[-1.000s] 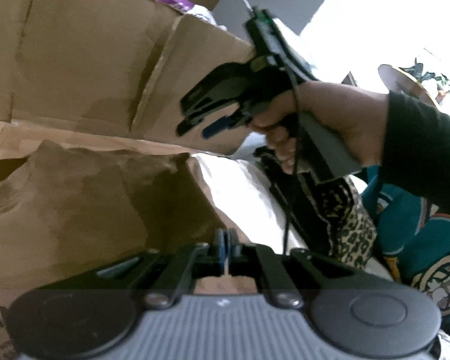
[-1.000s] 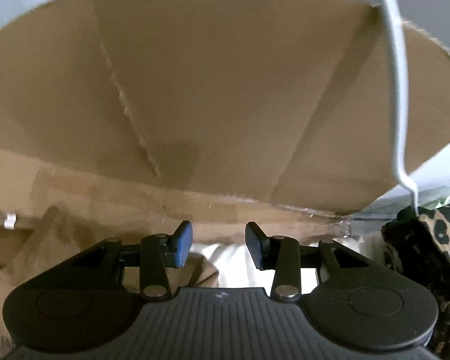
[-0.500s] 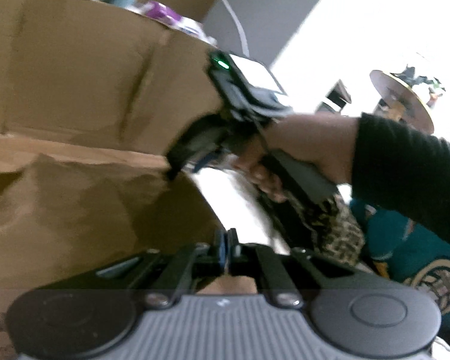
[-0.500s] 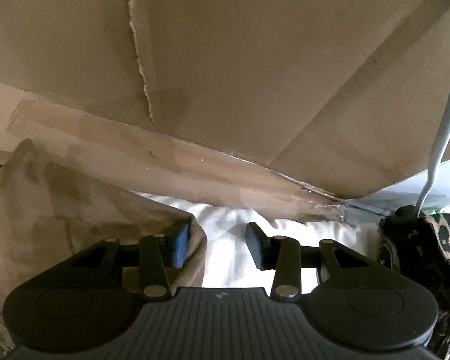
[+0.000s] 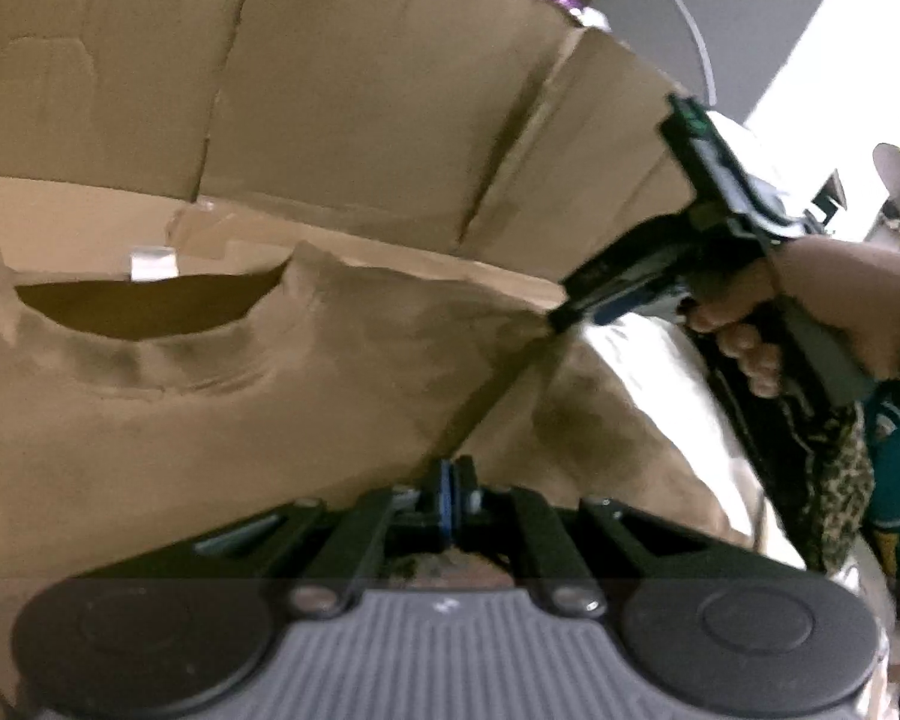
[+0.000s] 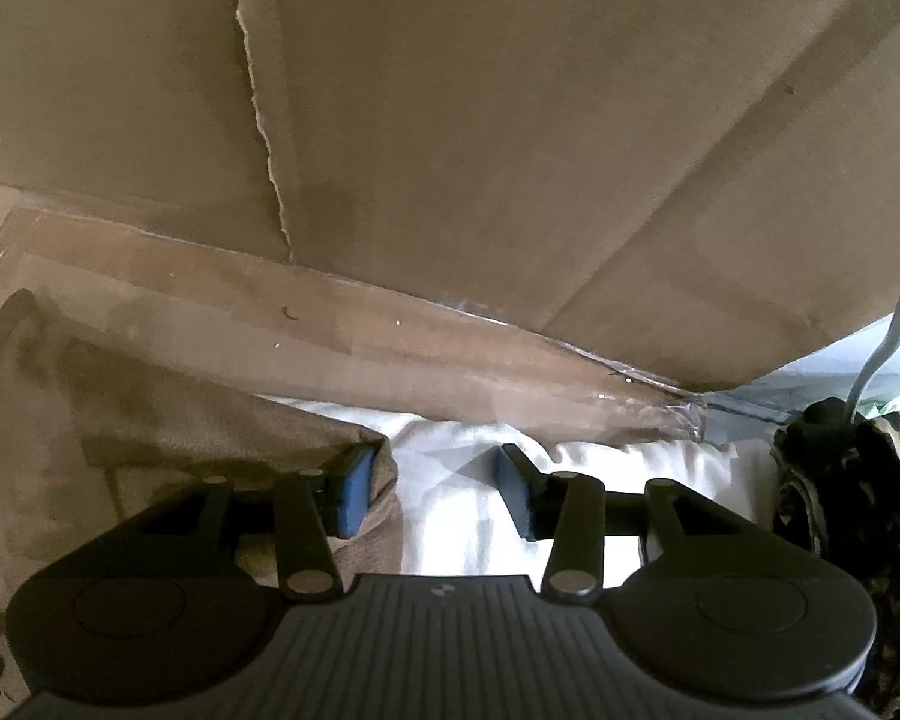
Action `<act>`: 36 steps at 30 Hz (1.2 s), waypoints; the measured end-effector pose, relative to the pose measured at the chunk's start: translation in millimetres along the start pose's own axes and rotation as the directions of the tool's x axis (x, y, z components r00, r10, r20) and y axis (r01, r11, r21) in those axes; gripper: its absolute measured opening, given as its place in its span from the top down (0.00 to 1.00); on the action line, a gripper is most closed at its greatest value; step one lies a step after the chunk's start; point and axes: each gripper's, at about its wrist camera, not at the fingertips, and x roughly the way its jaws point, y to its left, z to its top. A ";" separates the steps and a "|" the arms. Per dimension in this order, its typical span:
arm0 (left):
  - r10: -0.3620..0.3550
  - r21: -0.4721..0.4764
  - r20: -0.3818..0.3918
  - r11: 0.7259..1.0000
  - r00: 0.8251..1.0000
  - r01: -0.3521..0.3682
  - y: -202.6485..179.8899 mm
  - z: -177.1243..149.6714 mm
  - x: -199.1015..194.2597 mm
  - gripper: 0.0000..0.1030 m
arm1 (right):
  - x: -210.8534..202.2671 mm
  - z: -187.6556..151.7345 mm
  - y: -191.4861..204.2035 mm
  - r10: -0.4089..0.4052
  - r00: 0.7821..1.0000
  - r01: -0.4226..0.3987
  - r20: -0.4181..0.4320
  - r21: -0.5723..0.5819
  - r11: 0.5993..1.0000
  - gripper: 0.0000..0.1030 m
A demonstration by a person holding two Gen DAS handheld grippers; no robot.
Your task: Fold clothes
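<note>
Left hand-held gripper (image 5: 448, 483) pinching tan shirt (image 5: 222, 408), cardboard box (image 5: 360, 96) behind

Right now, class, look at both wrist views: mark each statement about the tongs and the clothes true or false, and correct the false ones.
1. The left tongs are shut on the tan shirt. True.
2. The right tongs are clamped tight on the leopard-print garment. False: they stand open, beside the shirt's edge over white bedding.
3. A cardboard box stands behind the shirt. True.
4. The shirt is bright red. False: it is tan.
5. The shirt's neck opening shows in the left view. True.
</note>
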 end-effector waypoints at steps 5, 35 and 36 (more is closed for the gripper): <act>0.022 0.012 -0.027 1.000 0.999 -0.022 5.0 0.3 14.5 0.98 | -24.2 1.6 -9.9 0.062 0.998 -0.064 0.028 0.053 0.997 0.47; 0.157 0.057 -0.145 0.987 0.977 -0.150 -130.8 -67.4 -31.5 0.81 | -119.8 -249.5 -115.0 0.311 0.913 -0.330 0.265 0.029 0.944 0.32; 0.159 0.067 -0.148 0.986 0.976 -0.150 -135.2 -68.5 -28.5 0.81 | -117.6 -252.7 -112.2 0.316 0.909 -0.336 0.270 0.029 0.941 0.33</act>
